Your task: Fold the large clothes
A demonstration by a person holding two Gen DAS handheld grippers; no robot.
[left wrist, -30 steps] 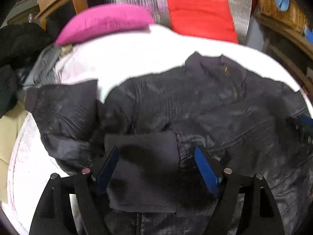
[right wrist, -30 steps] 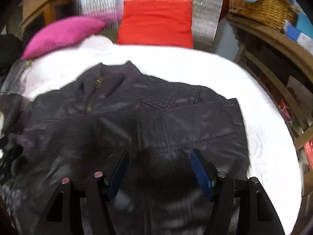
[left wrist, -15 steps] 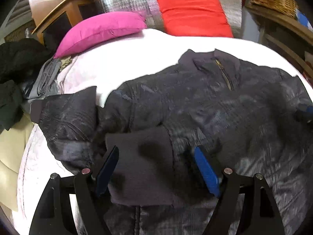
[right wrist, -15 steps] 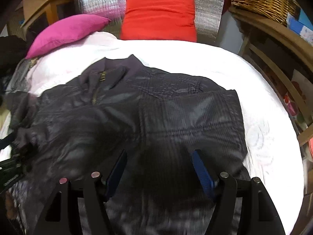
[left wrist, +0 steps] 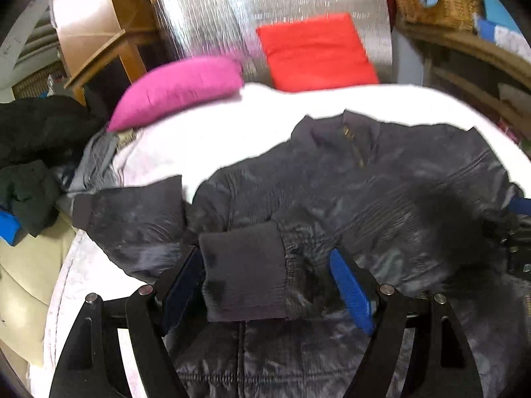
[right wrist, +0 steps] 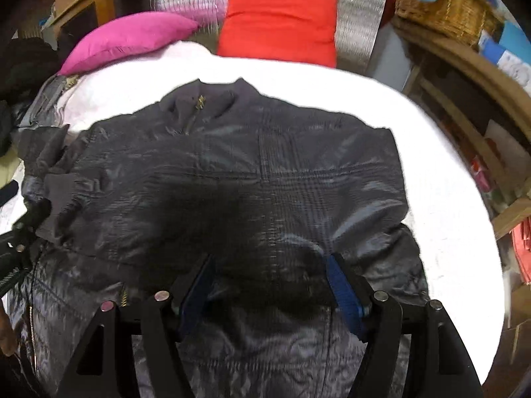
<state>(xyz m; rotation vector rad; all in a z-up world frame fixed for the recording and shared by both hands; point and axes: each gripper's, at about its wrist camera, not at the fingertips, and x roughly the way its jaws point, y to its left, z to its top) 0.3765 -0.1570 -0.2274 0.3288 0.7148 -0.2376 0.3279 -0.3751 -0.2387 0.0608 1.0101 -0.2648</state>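
Observation:
A dark shiny jacket (left wrist: 381,205) lies front up on a white bed (left wrist: 265,122), collar far, zip closed. Its ribbed sleeve cuff (left wrist: 245,272) is folded across the front. My left gripper (left wrist: 268,285) is open and hovers above that cuff, holding nothing. A second sleeve (left wrist: 132,222) sticks out to the left. In the right wrist view the jacket (right wrist: 232,172) fills the middle. My right gripper (right wrist: 270,288) is open above its right lower part, empty. The left gripper's black frame (right wrist: 13,252) shows at the left edge.
A pink cushion (left wrist: 179,89) and a red cushion (left wrist: 315,53) lie at the bed's head before a silver foil panel (left wrist: 265,13). Dark and grey clothes (left wrist: 36,152) pile up at the left. Wooden shelves with a wicker basket (right wrist: 444,6) stand at the right.
Both grippers have lifted and pulled back a little from the jacket, so more of the bed and cushions shows. The folded cuff stays where it was. Both stay open.

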